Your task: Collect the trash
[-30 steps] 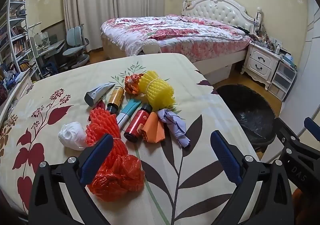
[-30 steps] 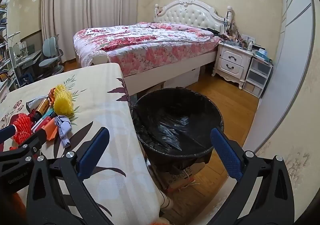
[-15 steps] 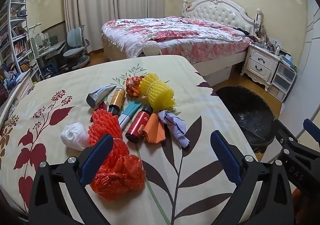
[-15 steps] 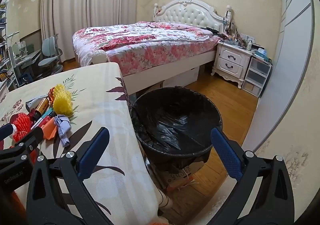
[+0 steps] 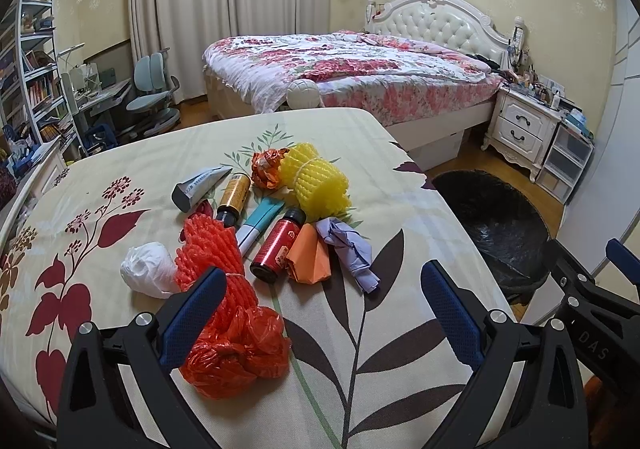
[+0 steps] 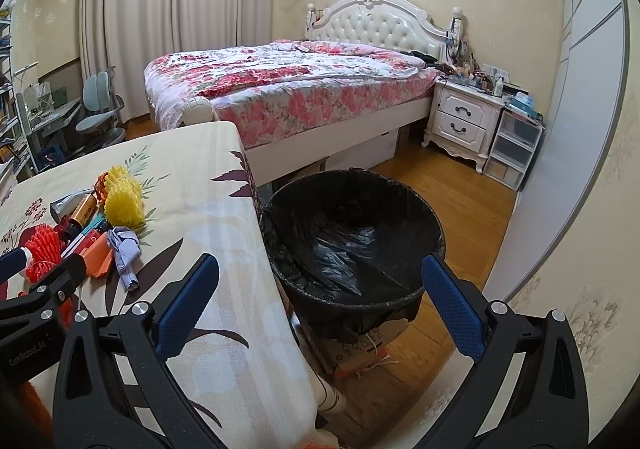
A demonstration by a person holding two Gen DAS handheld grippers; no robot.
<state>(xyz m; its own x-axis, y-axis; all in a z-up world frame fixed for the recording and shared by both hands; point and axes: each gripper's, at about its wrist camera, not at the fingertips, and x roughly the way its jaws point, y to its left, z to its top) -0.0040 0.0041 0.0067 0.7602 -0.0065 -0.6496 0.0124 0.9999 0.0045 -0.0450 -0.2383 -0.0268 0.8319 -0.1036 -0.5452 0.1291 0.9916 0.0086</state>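
Observation:
Trash lies in a pile on the leaf-print table (image 5: 392,177): red foam netting with a red bag (image 5: 224,305), a white crumpled wad (image 5: 146,269), a red bottle (image 5: 278,249), orange paper (image 5: 310,259), purple crumpled paper (image 5: 348,249), yellow foam netting (image 5: 316,181), a gold bottle (image 5: 234,195), a grey tube (image 5: 200,185) and a teal tube (image 5: 258,223). My left gripper (image 5: 320,313) is open and empty above the table's near edge. My right gripper (image 6: 320,305) is open and empty over the black-lined trash bin (image 6: 352,245) beside the table.
A bed (image 6: 288,89) with a floral cover stands behind the table. A white nightstand (image 6: 464,117) and plastic drawers (image 6: 512,149) stand at the right wall. A desk, chair (image 5: 152,93) and bookshelves are at the far left. Wooden floor surrounds the bin.
Both grippers have drifted slightly; the pile sits a little farther right in the left wrist view. Nothing was grasped or moved.

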